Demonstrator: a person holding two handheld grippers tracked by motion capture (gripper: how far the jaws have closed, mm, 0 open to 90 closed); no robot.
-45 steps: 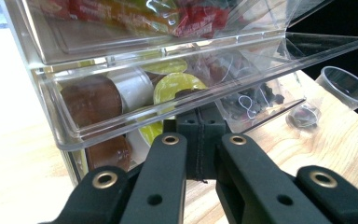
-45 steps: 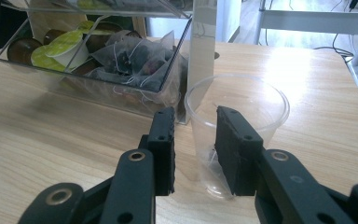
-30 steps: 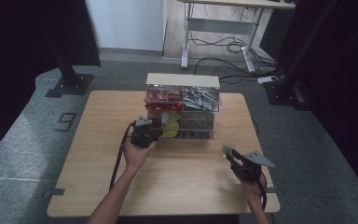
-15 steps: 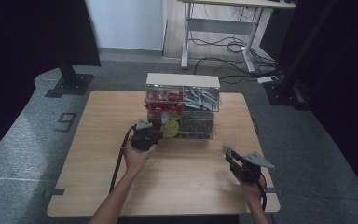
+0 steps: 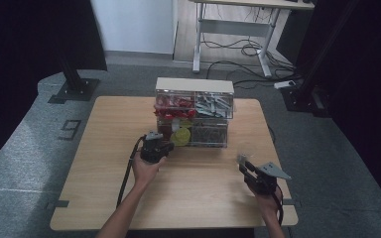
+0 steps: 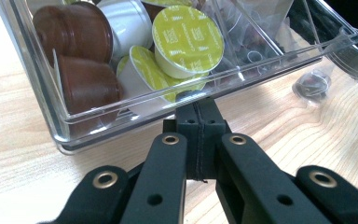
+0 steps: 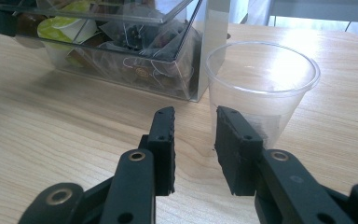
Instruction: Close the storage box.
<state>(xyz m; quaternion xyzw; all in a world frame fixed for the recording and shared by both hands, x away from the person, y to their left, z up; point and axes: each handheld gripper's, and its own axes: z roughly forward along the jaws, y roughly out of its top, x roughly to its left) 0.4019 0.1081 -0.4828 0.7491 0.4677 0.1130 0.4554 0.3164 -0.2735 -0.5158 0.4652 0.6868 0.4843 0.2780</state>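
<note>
Nearest: right claw (image 7: 193, 135) held apart, empty, low over the wooden table (image 5: 203, 193), aimed at a clear plastic cup (image 7: 261, 88) just ahead, probably readied for a pick. Further in: left claw (image 6: 199, 109) pinched tight on the front lip of a clear drawer (image 6: 135, 112) of coffee capsules (image 6: 186, 39), likely for sliding it. Behind: clear drawer organizer (image 5: 194, 111). Beyond: grey floor, white desk legs, loose cables, dark curtains.

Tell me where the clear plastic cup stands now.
In the right gripper view, the clear plastic cup stands upright on the wooden table, beside the corner of the clear drawer organizer, just beyond the right hand-held gripper.
</note>
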